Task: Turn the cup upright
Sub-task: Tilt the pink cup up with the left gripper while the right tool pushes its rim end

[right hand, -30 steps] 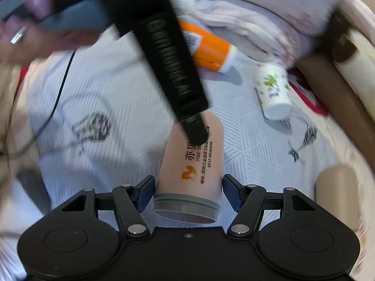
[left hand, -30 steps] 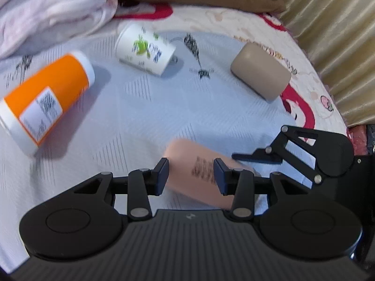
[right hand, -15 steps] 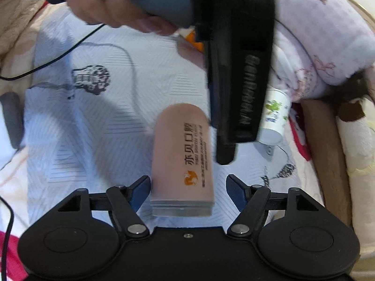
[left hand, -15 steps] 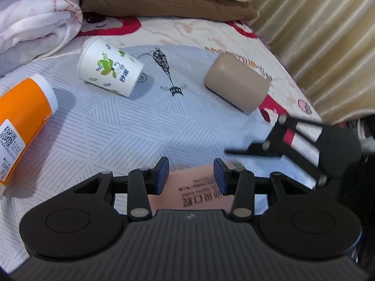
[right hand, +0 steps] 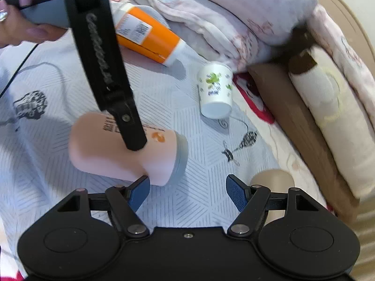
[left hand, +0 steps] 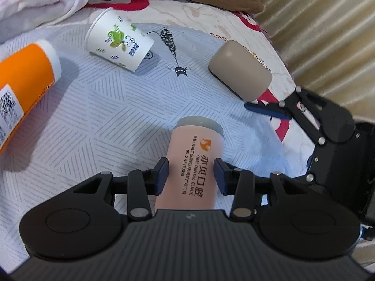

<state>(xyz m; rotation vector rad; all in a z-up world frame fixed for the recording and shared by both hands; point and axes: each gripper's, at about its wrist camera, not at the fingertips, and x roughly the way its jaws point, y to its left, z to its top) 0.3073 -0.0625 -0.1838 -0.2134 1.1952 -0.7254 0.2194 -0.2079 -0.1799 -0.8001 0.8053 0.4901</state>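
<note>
Two blue pads of my left gripper clamp the pale-pink plastic cup at mid-body, above the white patterned bedsheet. My right gripper hangs open beside it. It seems light, stiff and smooth; I would keep gripping its straight sides.

What I can't make out past my fingers
My left gripper covers part of the pink cup's print; the orange bottle, far left of my left fingers, runs off frame; the folded bedding beyond is smeared
</note>
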